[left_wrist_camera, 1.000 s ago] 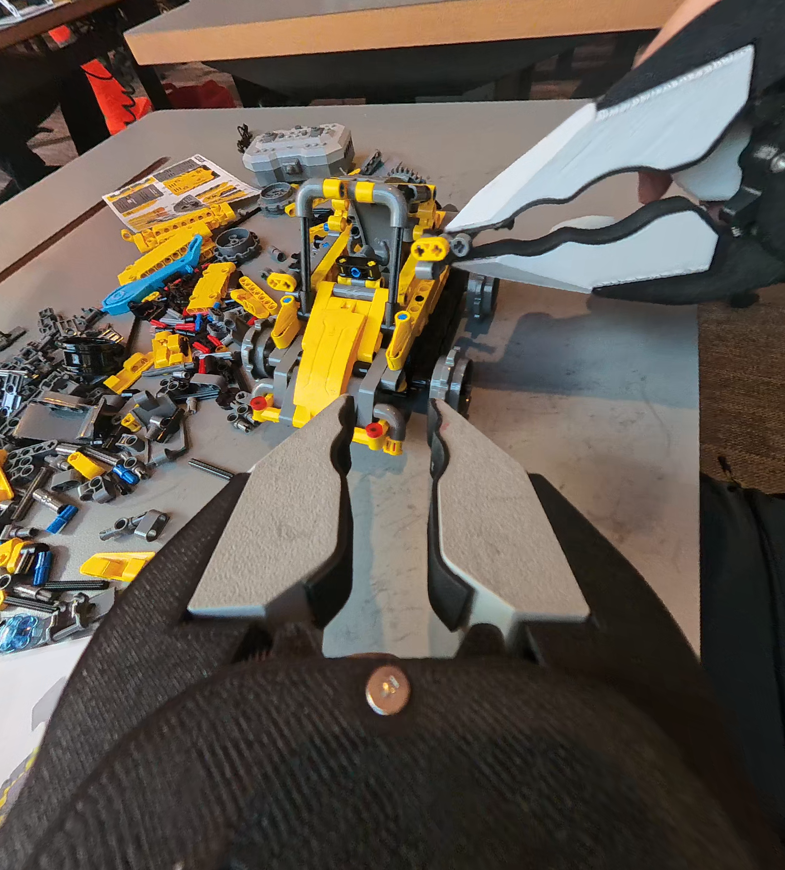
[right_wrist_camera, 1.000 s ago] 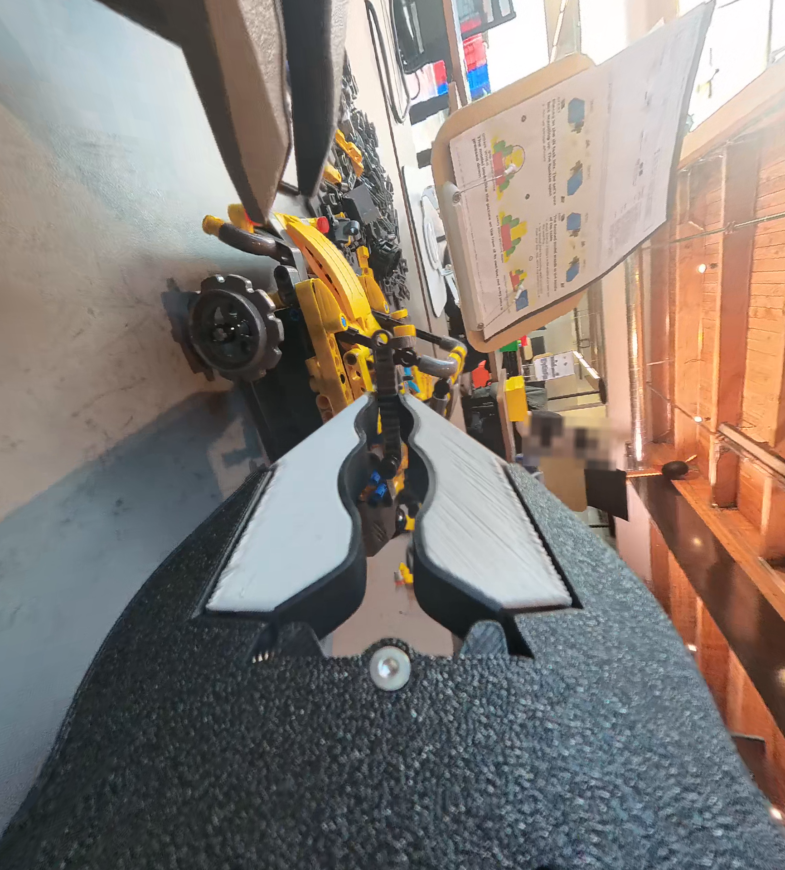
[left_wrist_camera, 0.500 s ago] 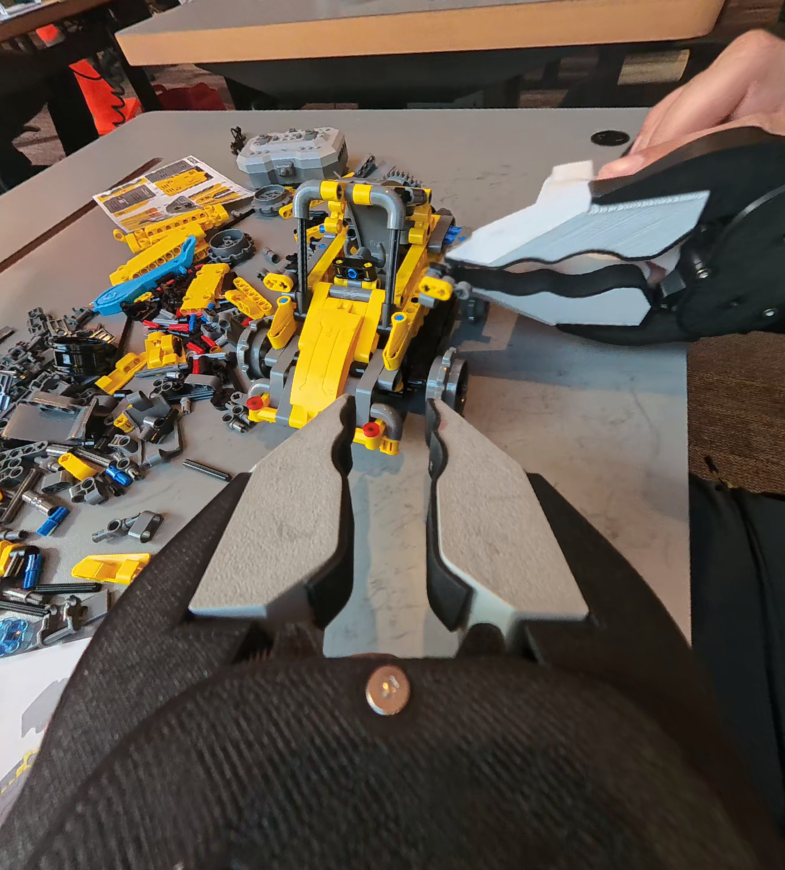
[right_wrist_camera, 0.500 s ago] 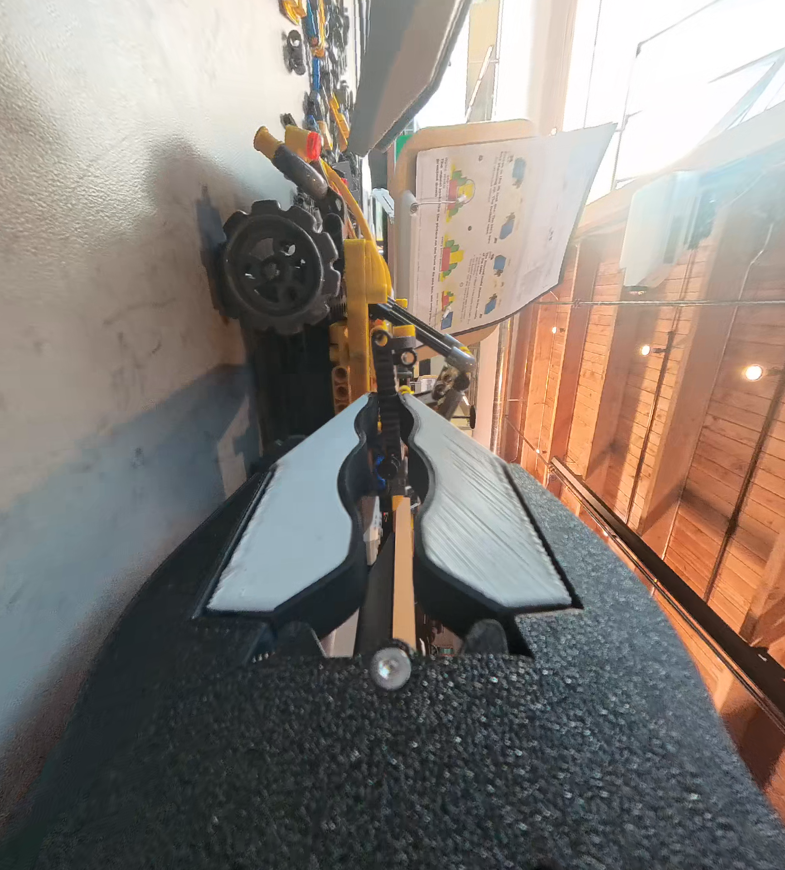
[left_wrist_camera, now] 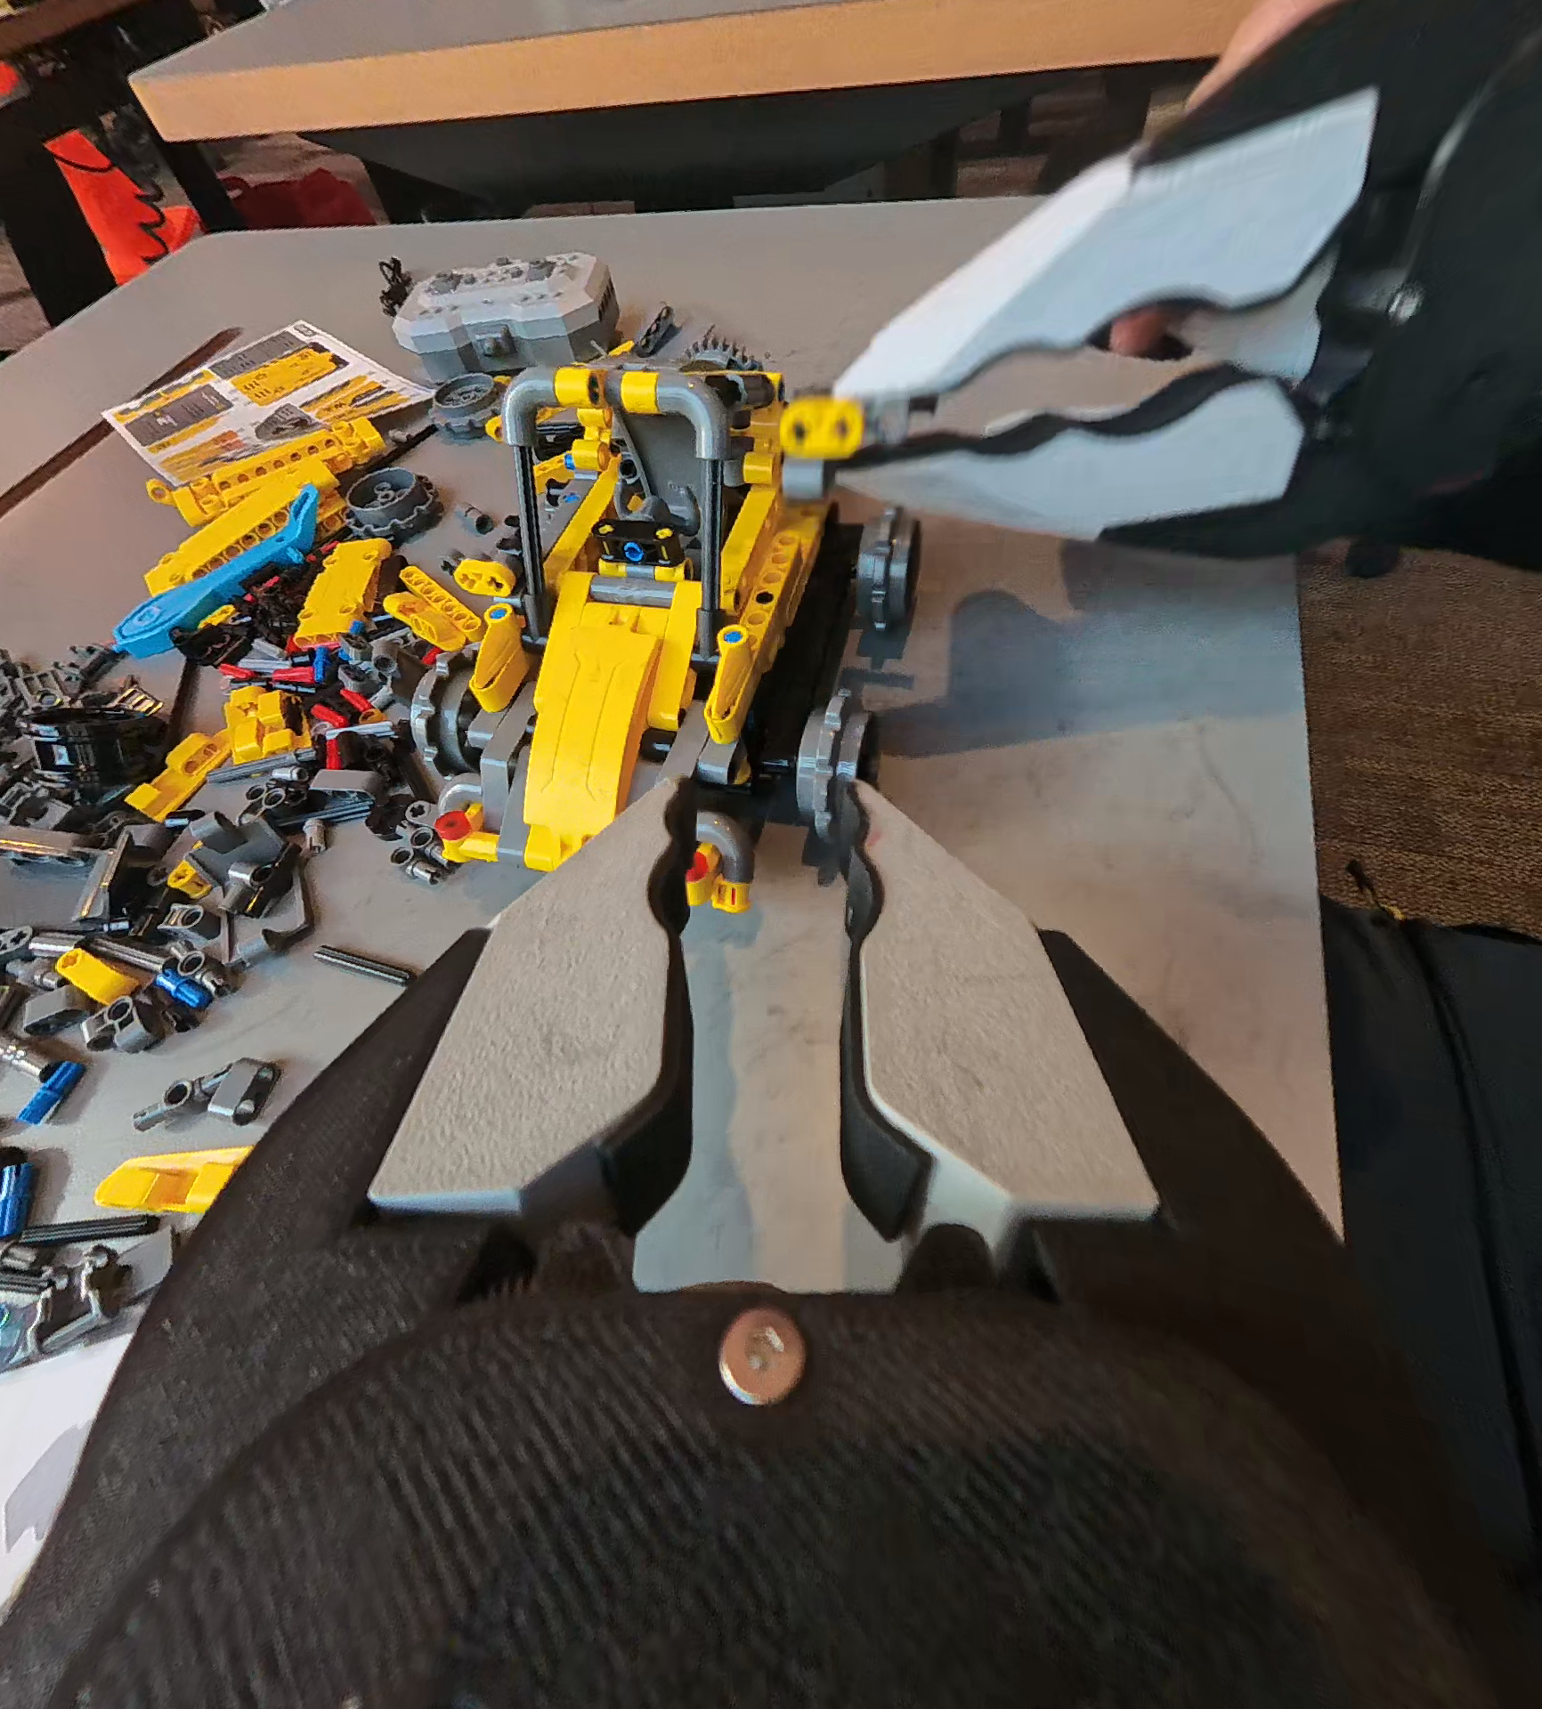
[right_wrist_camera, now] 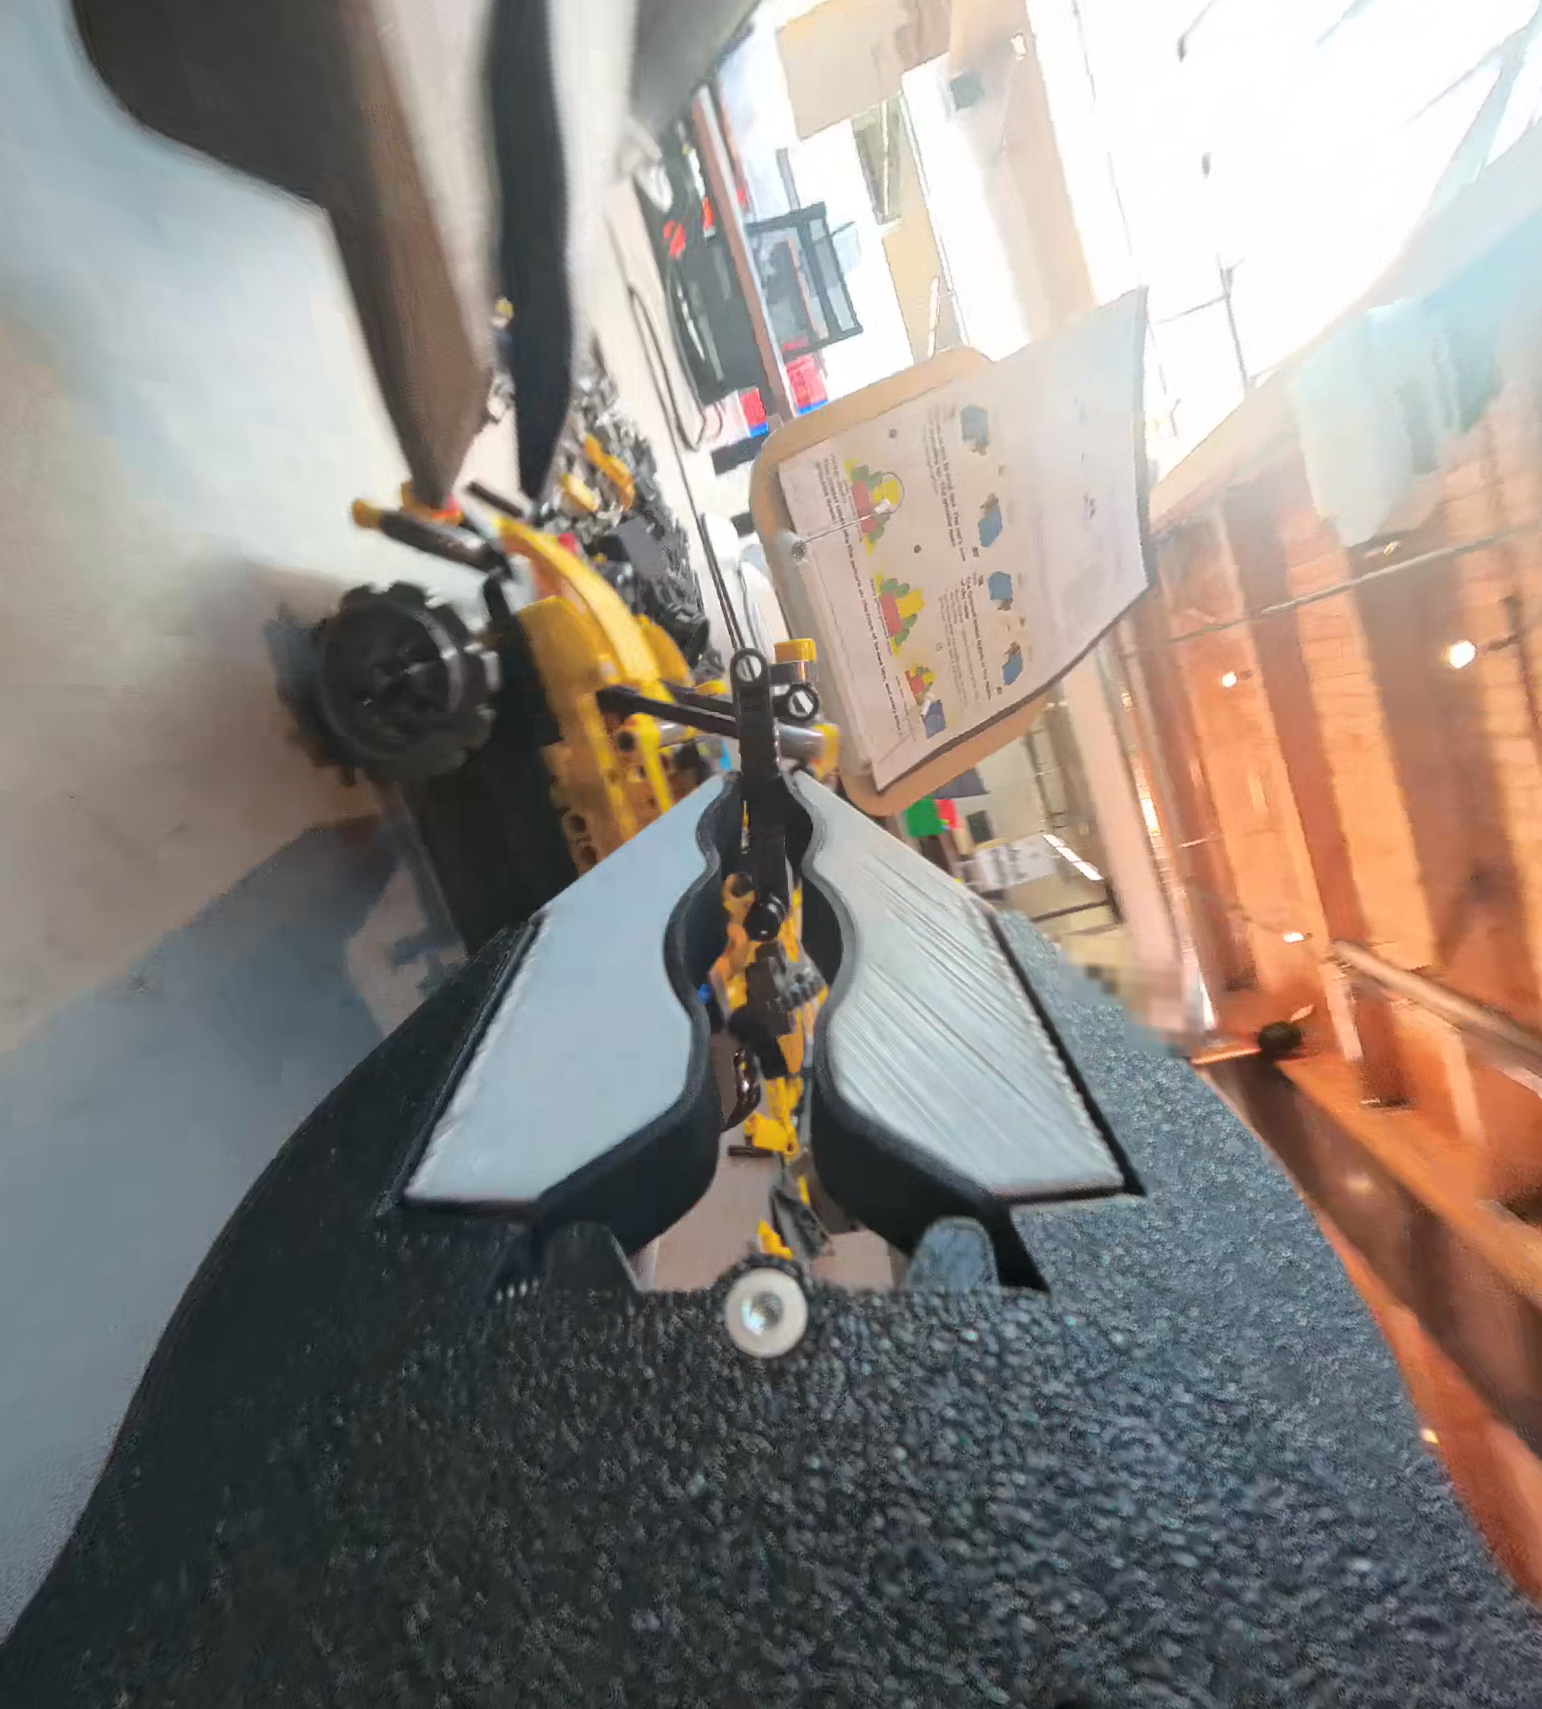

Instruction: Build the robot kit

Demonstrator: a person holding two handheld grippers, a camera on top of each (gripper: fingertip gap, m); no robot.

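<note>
The yellow toy vehicle stands on the grey table, nose toward the left gripper — spread, its tips either side of the front bumper. The right gripper pinches a small yellow-and-grey piece at the vehicle's rear right corner — loose parts lie to the left.

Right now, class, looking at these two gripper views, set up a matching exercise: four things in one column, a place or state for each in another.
Things
1. left gripper
2. right gripper
3. blue piece
4. grey box

States
A. lies among loose parts, left of the vehicle
B. shut on a small yellow and grey part
C. open, at the vehicle's front
D. behind the vehicle, far side of the table

Pairs: 1-C, 2-B, 3-A, 4-D
</note>
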